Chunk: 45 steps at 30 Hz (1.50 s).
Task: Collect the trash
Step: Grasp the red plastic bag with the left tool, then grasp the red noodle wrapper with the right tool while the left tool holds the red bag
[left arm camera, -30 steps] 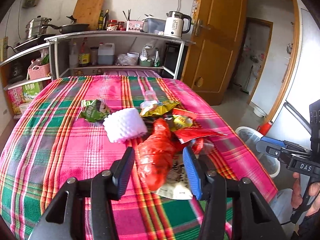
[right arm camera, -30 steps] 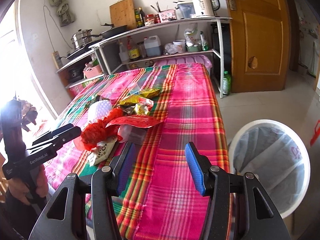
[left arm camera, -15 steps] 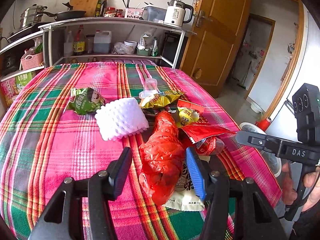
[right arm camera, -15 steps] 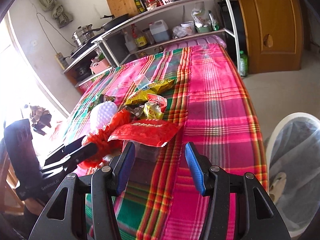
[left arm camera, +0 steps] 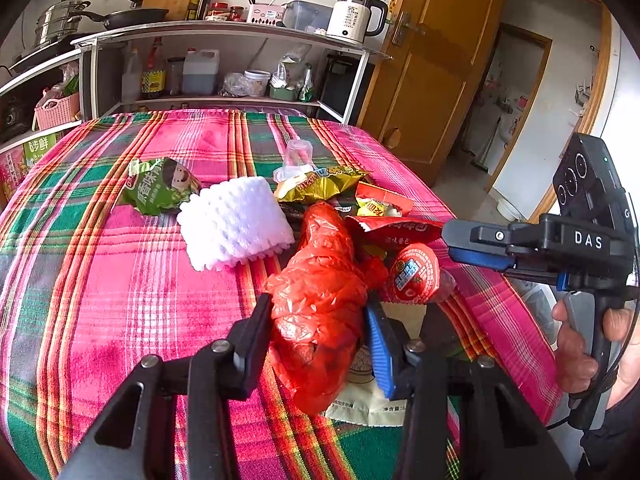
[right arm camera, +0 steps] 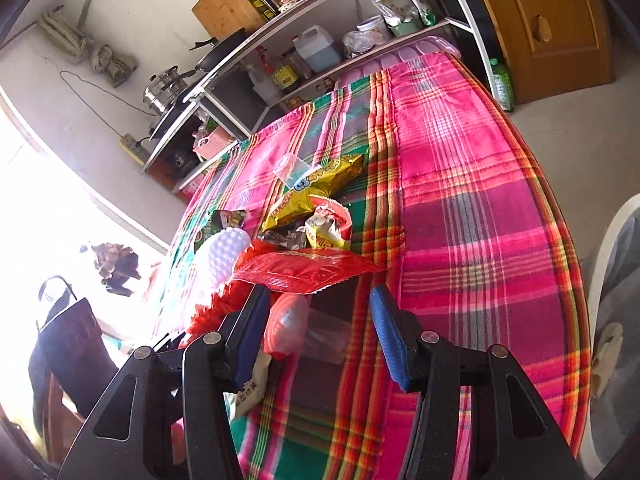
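Observation:
A heap of trash lies on the plaid tablecloth (left arm camera: pixel 100 280). My left gripper (left arm camera: pixel 318 316) has its jaws around a crumpled red plastic bag (left arm camera: pixel 320 292), pads touching its sides. Beside it lie a white foam net (left arm camera: pixel 234 222), a green snack bag (left arm camera: pixel 158 188), a yellow wrapper (left arm camera: pixel 320 186), a red wrapper (left arm camera: pixel 394 232) and a red-lidded clear cup (left arm camera: pixel 414 276). My right gripper (right arm camera: pixel 316 316) is open just above that clear cup (right arm camera: pixel 304 328), with the red wrapper (right arm camera: pixel 308 268) ahead of it. It also shows in the left wrist view (left arm camera: pixel 476 244).
A white bin with a liner (right arm camera: pixel 616 320) stands on the floor right of the table. A metal shelf (left arm camera: pixel 224 32) with a kettle, bottles and pans runs behind the table. A wooden door (left arm camera: pixel 436 52) is at the back right.
My left gripper moved forward and narrowed its jaws around the red plastic bag. My right gripper moved in and down toward the clear cup, tilting.

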Each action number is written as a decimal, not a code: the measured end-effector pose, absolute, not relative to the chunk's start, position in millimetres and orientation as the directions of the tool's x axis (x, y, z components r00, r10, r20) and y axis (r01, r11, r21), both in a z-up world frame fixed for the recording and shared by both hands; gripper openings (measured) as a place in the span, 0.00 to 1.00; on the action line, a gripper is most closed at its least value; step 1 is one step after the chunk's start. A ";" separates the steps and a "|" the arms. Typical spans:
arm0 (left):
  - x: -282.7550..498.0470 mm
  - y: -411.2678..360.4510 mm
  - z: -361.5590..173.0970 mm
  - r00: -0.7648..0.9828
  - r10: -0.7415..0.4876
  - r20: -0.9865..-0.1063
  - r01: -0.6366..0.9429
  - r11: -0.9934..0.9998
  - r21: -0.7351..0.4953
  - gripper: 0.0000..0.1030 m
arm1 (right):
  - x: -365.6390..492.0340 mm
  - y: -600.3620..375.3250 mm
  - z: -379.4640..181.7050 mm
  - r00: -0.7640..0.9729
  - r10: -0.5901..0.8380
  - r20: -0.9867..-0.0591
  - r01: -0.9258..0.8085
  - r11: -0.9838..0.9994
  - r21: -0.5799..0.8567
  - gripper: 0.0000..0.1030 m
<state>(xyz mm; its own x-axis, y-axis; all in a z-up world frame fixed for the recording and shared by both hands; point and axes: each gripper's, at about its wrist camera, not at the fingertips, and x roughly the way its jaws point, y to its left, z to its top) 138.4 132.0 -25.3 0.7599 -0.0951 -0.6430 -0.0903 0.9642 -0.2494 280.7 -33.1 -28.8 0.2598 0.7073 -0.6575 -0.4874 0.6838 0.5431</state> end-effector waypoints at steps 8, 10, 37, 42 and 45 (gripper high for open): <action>135.6 135.1 -23.7 0.765 -0.096 -0.637 -0.096 0.961 -0.260 0.44 | 261.5 -12.0 -4.8 0.389 0.617 -0.684 -0.635 0.717 0.286 0.52; 135.0 135.5 -23.5 0.765 -0.096 -0.637 -0.097 0.960 -0.261 0.44 | 255.3 -3.6 0.4 0.453 0.574 -0.682 -0.680 0.717 0.152 0.52; 121.4 132.0 -5.5 0.800 -0.094 -0.593 -0.092 0.957 -0.276 0.43 | 251.3 -4.5 1.3 0.502 0.519 -0.692 -0.733 0.680 -0.022 0.01; 115.9 125.2 3.8 0.808 -0.092 -0.582 -0.083 0.960 -0.268 0.43 | 244.3 -20.4 10.8 0.517 0.532 -0.670 -0.714 0.701 0.005 0.01; 113.3 120.5 9.8 0.814 -0.093 -0.574 -0.076 0.962 -0.264 0.43 | 239.0 -30.8 19.0 0.531 0.539 -0.654 -0.705 0.709 0.013 0.01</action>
<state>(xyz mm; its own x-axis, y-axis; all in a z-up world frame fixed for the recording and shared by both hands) 113.3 120.5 9.8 0.8138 -0.0931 -0.5737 -0.0760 0.9616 -0.2638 239.0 -30.8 19.0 0.5310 0.5393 -0.6536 -0.7047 0.7094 0.0128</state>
